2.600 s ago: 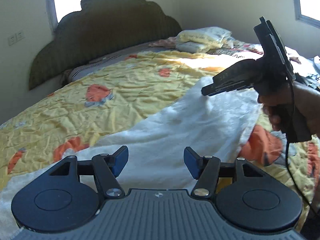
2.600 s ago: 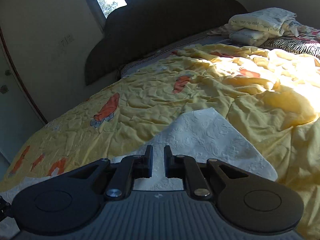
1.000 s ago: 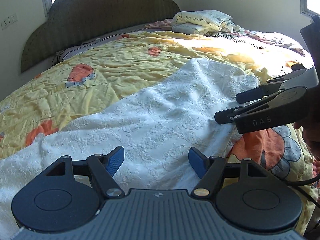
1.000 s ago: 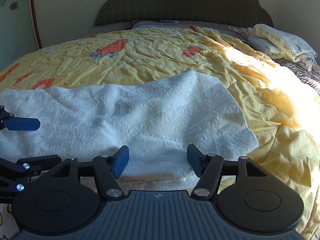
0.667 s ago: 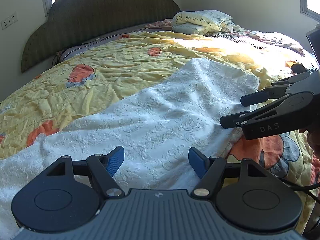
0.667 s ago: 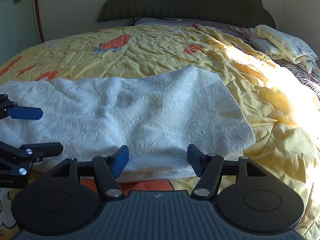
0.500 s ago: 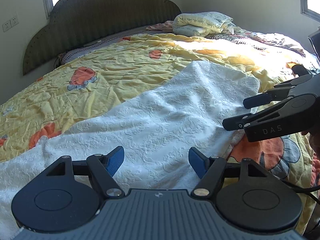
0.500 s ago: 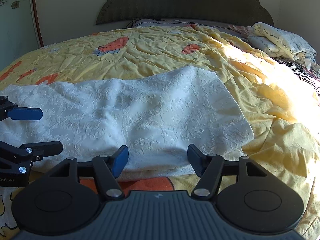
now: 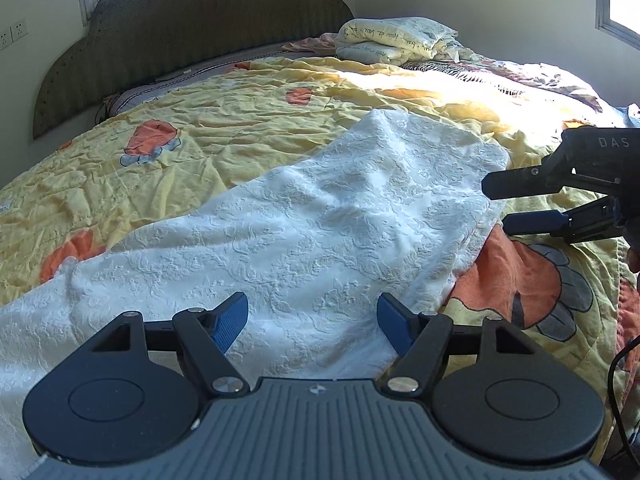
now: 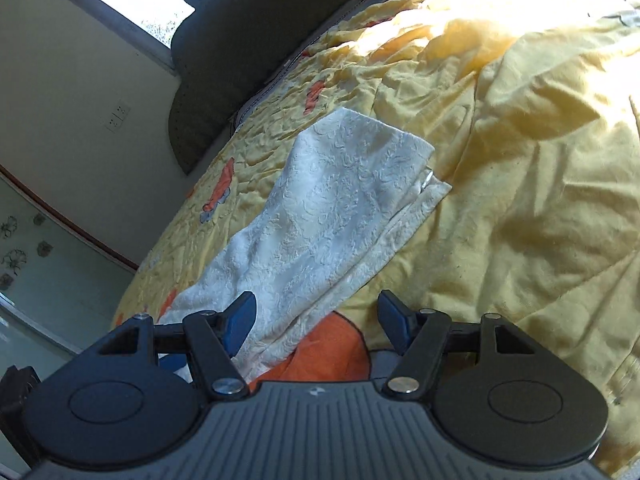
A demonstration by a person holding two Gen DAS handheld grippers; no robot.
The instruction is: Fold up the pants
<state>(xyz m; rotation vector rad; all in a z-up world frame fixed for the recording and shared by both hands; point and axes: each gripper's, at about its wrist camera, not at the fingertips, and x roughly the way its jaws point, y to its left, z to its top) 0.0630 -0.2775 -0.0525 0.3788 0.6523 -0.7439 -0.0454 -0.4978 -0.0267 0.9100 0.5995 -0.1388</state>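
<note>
The near end of the white textured pants point(image 9: 320, 224) is cut off at the lower left of the left wrist view, behind the housing of the left tongs point(image 9: 312, 322). In the right wrist view the garment's lower end is hidden behind the right tongs point(image 10: 316, 320), so its full length cannot be made out. Whether waistband or leg hems lie at the far end cannot be told. At the lower left edge of the right wrist view only a dark corner and a blue scrap of the other tool are seen, too little to judge.

The left tongs are held wide open above the pants, nothing gripped between the blue pads; contact with the cloth cannot be confirmed. The right tongs point(image 9: 520, 204) are seen at the right edge of the left wrist view, spread apart and empty, just beside the garment's right edge. In their own view one blue pad overlaps the pants' edge and the other stands over an orange patch of the quilt.

The pants are laid lengthwise on the yellow patterned quilt point(image 9: 224, 128) of the bed, layered along one edge. Folded bedding point(image 9: 396, 40) is stacked in the upper centre, by the dark headboard point(image 9: 192, 16).
</note>
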